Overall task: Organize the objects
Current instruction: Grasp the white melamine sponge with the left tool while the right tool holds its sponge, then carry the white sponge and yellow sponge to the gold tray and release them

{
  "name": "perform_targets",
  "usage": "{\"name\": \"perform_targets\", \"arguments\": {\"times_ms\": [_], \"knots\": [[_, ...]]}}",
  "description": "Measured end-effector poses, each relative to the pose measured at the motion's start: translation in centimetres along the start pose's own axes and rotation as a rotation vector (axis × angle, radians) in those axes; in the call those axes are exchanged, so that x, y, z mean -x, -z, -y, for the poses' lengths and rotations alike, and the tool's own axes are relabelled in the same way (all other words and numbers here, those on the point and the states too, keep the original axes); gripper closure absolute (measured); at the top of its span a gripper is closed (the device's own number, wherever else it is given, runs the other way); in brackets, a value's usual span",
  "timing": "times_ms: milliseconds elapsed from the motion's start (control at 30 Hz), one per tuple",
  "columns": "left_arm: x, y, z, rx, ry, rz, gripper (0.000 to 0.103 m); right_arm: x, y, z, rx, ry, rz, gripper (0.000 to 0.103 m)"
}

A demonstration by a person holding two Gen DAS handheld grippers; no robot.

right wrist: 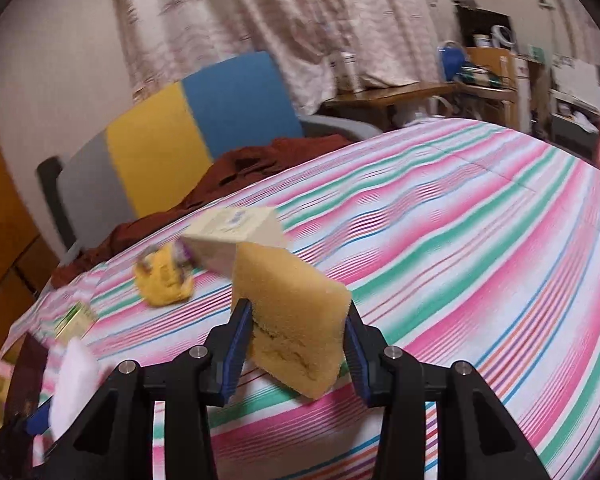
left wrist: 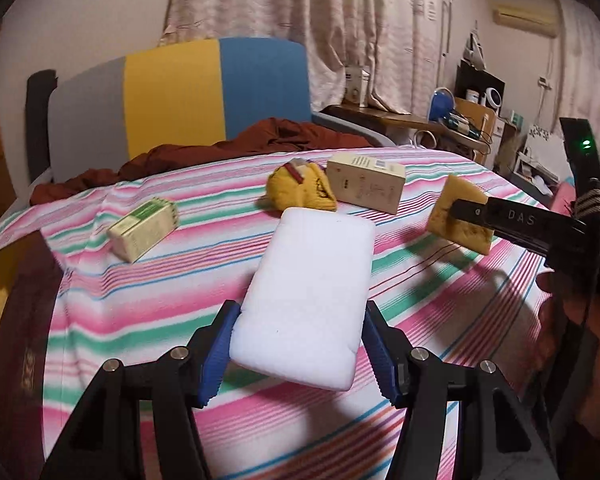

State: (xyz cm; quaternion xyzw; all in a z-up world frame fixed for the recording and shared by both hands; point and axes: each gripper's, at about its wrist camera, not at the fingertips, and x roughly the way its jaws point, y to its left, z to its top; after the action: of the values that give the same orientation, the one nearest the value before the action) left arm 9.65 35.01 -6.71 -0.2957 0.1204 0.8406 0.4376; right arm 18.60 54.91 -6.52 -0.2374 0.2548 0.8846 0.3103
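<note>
My left gripper [left wrist: 298, 354] is shut on a white foam block [left wrist: 310, 292], held above the striped bedspread [left wrist: 140, 312]. Its blue pads [left wrist: 216, 354] press the block's near end from both sides. In the right wrist view my right gripper [right wrist: 296, 354] is shut on a yellow sponge [right wrist: 288, 312], lifted off the bed. The left wrist view shows that sponge [left wrist: 458, 220] clamped in the right gripper's black finger [left wrist: 512, 222]. Lying on the bed are a cream box [left wrist: 366, 182], a yellow plush toy [left wrist: 304, 190] and a green-and-cream carton [left wrist: 144, 228]. The white block [right wrist: 74, 384] shows at the right view's lower left.
A rumpled rust-red blanket [left wrist: 204, 152] lies at the bed's far side before a grey, yellow and blue headboard [left wrist: 180, 92]. A wooden side table [left wrist: 384, 118] and cluttered shelves [left wrist: 480, 92] stand at the back right. A person's hand [left wrist: 568, 312] holds the right gripper.
</note>
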Motion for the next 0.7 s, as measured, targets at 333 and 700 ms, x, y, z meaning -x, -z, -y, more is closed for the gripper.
{"name": "perform_targets", "arguments": {"times_ms": [333, 700], "knots": [[1.6, 2.1, -2.5, 0.11, -0.007, 0.006, 0.042, -0.3, 3.8, -5.9, 0.005, -0.089, -0.042, 0.059], [8.0, 2.6, -7.0, 0.218, -0.021, 0.08, 0.041, -0.5, 4.2, -6.4, 0.037, -0.038, -0.031, 0.059]]}}
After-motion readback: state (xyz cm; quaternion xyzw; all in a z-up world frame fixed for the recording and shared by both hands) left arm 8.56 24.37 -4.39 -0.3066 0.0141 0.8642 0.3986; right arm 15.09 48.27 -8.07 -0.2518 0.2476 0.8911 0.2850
